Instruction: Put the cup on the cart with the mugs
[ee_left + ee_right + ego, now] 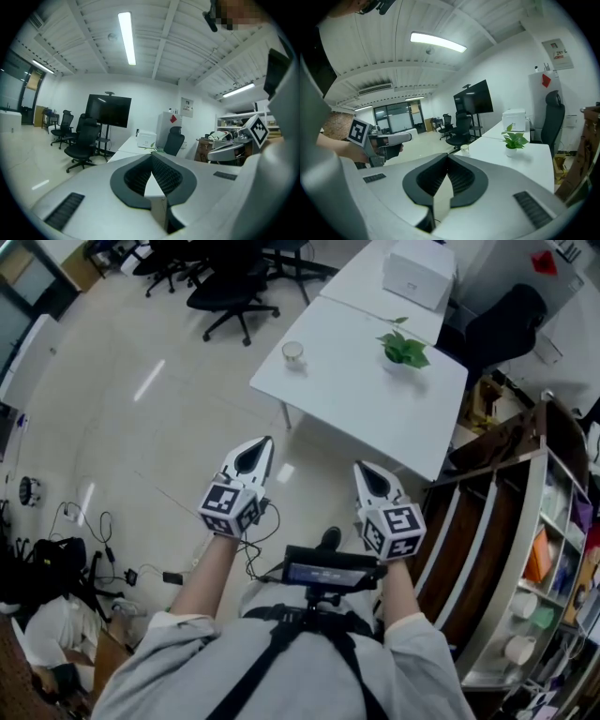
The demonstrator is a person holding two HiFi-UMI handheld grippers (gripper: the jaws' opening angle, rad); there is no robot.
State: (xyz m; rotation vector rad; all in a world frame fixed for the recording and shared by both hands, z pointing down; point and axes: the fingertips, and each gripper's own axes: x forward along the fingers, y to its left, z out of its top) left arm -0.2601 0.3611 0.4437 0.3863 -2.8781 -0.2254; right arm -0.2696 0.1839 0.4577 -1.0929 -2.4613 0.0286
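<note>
A small pale cup (293, 353) stands near the left corner of a white table (356, 404), well ahead of both grippers. The right gripper view shows this cup (464, 149) just beyond the jaw tips, far off. My left gripper (267, 442) and right gripper (358, 467) are held side by side above the floor, both shut and empty. A shelved cart (525, 521) at the right edge holds white mugs (521, 606) on a lower shelf. In the left gripper view my left gripper (152, 157) points toward the table, jaws pressed together.
A potted green plant (404, 350) and a white box (419, 273) sit on the tables. Black office chairs (230, 292) stand at the back left. Cables and bags (56, 563) lie on the floor at left. A black chair (506, 320) sits behind the table.
</note>
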